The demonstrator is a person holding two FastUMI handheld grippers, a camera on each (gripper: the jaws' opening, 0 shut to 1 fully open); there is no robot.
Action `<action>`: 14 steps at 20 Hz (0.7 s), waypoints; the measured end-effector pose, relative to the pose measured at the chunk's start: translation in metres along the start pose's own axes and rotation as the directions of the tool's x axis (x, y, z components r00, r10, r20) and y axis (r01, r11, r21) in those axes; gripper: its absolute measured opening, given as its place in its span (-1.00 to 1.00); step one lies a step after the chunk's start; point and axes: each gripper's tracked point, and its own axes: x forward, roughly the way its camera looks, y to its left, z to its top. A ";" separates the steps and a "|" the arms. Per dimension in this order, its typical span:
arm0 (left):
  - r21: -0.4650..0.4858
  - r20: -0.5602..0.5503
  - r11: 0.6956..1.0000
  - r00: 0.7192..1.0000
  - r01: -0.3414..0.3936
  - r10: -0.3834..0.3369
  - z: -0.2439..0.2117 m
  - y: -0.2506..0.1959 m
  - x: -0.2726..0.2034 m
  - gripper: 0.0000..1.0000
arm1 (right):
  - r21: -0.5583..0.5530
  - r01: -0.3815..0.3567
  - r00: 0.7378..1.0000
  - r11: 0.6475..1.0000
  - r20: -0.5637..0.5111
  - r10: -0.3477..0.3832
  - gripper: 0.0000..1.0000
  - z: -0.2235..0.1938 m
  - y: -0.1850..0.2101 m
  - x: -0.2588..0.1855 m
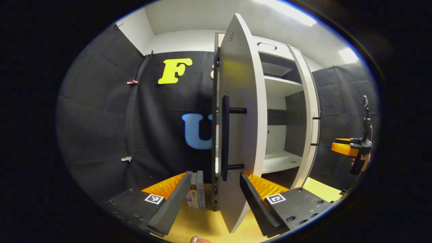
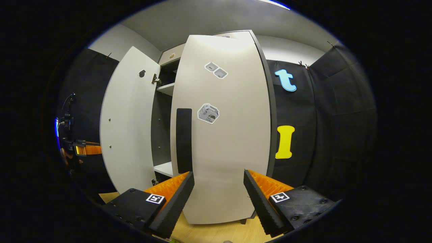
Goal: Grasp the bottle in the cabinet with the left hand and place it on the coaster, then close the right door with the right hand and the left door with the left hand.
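Observation:
In the left gripper view the cabinet's left door [image 1: 239, 101] stands edge-on right in front of me, its black bar handle [image 1: 225, 135] facing left. My left gripper [image 1: 215, 175] is open, one finger on each side of that door's lower edge; contact cannot be told. The right door [image 1: 307, 114] hangs partly open beyond it. In the right gripper view the right door [image 2: 233, 141], with stickers and a black handle [image 2: 184, 140], faces me close up. My right gripper [image 2: 218, 173] is open before its lower part. The left door [image 2: 130, 128] swings out at the left.
White shelves [image 1: 281, 86] show inside the cabinet between the doors. Small book-like items [image 1: 197, 192] stand on the wooden tabletop [image 1: 202, 222] left of the cabinet. The right gripper [image 1: 337, 146] shows far right, the left gripper [image 2: 89, 148] far left, both orange-fingered.

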 end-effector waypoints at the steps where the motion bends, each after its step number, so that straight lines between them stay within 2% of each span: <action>1: 0.009 0.005 1.000 1.000 0.015 -0.015 0.000 -0.007 0.003 0.89 | -0.004 0.006 1.000 1.000 0.000 -0.006 0.94 0.001 -0.004 -0.001; 2: 0.012 0.004 0.999 0.999 0.032 -0.032 0.000 -0.015 0.006 0.83 | -0.007 0.012 1.000 1.000 -0.001 -0.012 0.95 0.001 -0.008 -0.004; 3: 0.006 0.007 0.999 0.999 0.053 -0.053 -0.002 -0.023 0.009 0.89 | -0.009 0.018 1.000 1.000 -0.001 -0.018 0.95 0.002 -0.013 -0.006; 6: -0.018 0.012 0.995 0.996 0.094 -0.094 -0.003 -0.040 0.019 0.83 | -0.027 0.041 0.999 0.999 0.006 -0.041 0.95 0.005 -0.028 -0.011; 7: -0.015 0.014 0.995 0.995 0.104 -0.103 -0.003 -0.045 0.024 0.89 | -0.028 0.050 0.999 0.998 0.007 -0.050 0.95 0.006 -0.032 -0.012; 8: -0.013 0.016 0.993 0.993 0.117 -0.117 -0.001 -0.051 0.028 0.83 | -0.024 0.057 0.998 0.998 0.004 -0.057 0.95 0.005 -0.036 -0.014; 9: -0.015 0.017 0.991 0.991 0.130 -0.130 -0.001 -0.058 0.033 0.89 | -0.021 0.063 0.998 0.998 0.000 -0.063 0.94 0.004 -0.040 -0.015; 13: -0.034 0.027 0.970 0.970 0.241 -0.240 -0.001 -0.103 0.050 0.89 | -0.031 0.090 0.996 0.995 -0.013 -0.090 0.95 0.000 -0.053 -0.021; 14: -0.027 0.020 0.971 0.971 0.237 -0.237 -0.003 -0.108 0.056 0.89 | -0.031 0.095 0.995 0.995 -0.013 -0.096 0.94 0.001 -0.055 -0.022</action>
